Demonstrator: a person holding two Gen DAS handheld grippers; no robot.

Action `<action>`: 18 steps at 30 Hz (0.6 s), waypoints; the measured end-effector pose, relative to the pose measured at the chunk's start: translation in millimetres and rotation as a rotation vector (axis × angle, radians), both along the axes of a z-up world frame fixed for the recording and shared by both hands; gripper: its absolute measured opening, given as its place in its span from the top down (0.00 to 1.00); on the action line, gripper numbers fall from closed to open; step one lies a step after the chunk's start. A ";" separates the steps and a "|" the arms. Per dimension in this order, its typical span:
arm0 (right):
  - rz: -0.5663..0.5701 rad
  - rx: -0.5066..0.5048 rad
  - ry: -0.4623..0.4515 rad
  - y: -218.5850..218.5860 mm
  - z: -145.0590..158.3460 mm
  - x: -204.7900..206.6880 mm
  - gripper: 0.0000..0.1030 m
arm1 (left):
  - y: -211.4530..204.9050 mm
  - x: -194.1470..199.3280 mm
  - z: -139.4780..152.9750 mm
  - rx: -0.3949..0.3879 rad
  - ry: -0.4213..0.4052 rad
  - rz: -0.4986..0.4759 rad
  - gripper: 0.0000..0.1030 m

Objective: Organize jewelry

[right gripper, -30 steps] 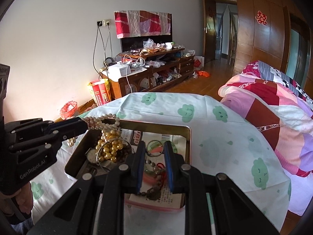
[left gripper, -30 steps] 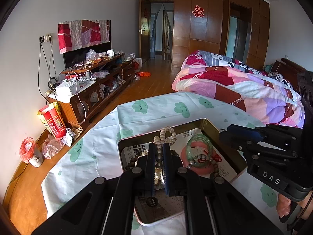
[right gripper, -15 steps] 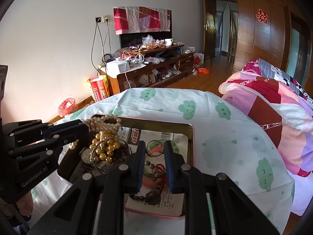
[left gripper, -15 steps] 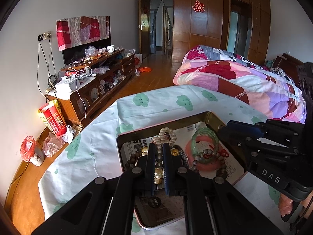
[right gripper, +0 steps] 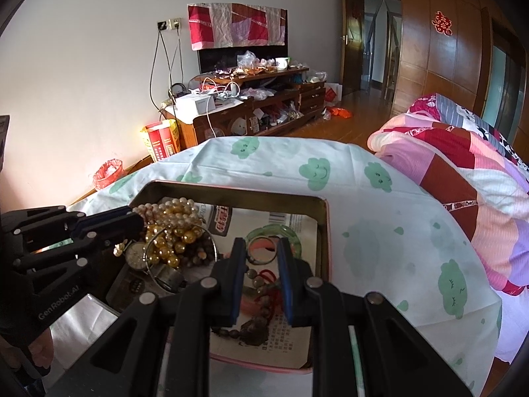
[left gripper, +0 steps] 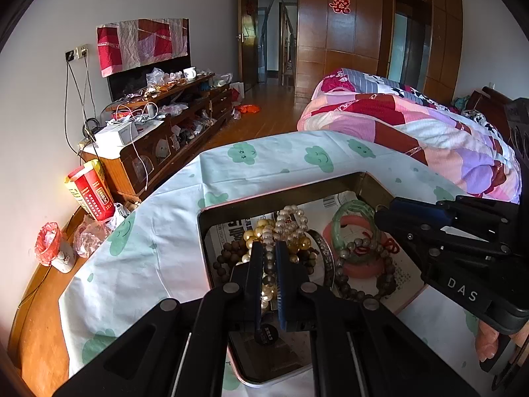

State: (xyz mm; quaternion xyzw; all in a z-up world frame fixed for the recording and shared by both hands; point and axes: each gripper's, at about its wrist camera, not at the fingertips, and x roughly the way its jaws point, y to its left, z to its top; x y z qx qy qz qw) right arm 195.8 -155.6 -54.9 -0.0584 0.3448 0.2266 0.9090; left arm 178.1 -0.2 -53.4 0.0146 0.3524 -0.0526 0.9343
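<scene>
A gold-rimmed tin (left gripper: 264,198) (right gripper: 325,231) on the cloud-print cloth holds the jewelry. My left gripper (left gripper: 268,248) (right gripper: 139,218) is shut on a pearl necklace (left gripper: 291,215) (right gripper: 175,208), low over the tin's left side. The strand's loop rests on a heap of gold beads (right gripper: 172,244) and dark wooden beads (left gripper: 228,254). My right gripper (right gripper: 262,251) (left gripper: 383,211) hovers over the tin's right side, its pads narrowly apart with a thin ring (right gripper: 249,258) spanning them. Below it lie a green bangle (left gripper: 350,211) (right gripper: 294,235), a pink bangle (left gripper: 360,269) and a bead bracelet with red cord (right gripper: 267,278).
Printed paper (right gripper: 287,340) lines the tin. The table ends just past the tin, a quilted bed (left gripper: 429,139) to the right. A cluttered wooden cabinet (left gripper: 165,132), a red box (left gripper: 89,192) and a small red-lined bin (left gripper: 53,248) stand along the left wall. A person's hand (left gripper: 489,340) grips each tool.
My left gripper has sunk toward the tin with the pearl necklace, whose loop now lies on the bead heap. The right gripper has stayed where it was.
</scene>
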 end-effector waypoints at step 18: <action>-0.094 0.072 -0.018 -33.8 13.1 -45.4 0.37 | 19.7 -73.4 27.8 -0.042 -0.108 0.104 0.24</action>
